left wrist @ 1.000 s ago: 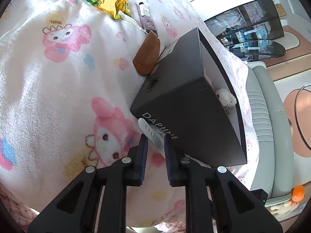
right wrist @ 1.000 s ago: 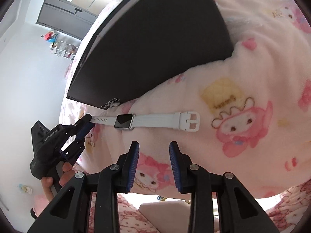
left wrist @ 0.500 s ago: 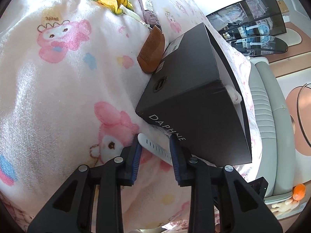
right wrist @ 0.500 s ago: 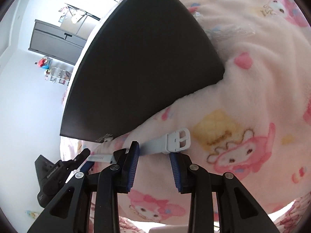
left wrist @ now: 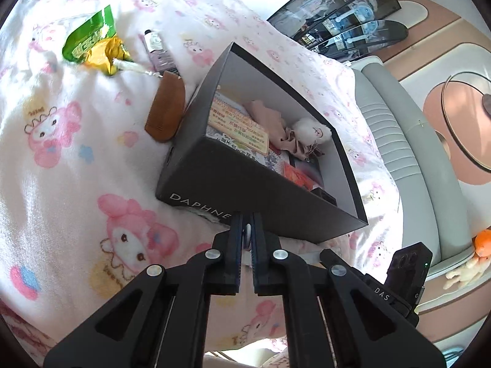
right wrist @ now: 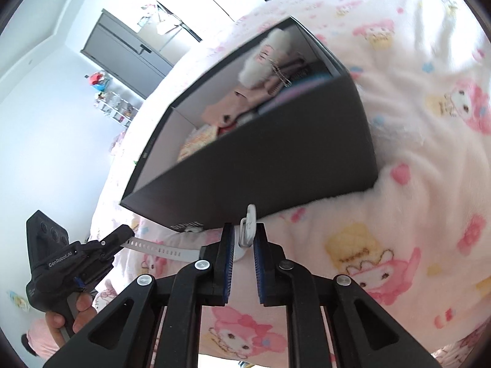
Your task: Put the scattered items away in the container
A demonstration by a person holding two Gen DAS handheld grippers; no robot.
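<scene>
Watch strap pinched at both ends, just in front of the black box.

The left gripper (left wrist: 247,233) is clamped on the holed end of the white watch (right wrist: 159,249); the right gripper (right wrist: 244,239) is closing its jaws on the buckle end, which stands between them. The watch hangs just near of the box (left wrist: 276,208), not yet inside. Already in the box: a plush keychain (left wrist: 311,132), pink cloth and printed packets. Left on the blanket (left wrist: 61,159), at the box's far left: a wooden comb (left wrist: 165,113), a tube (left wrist: 158,52), and green and yellow snack packets (left wrist: 92,40).
</scene>
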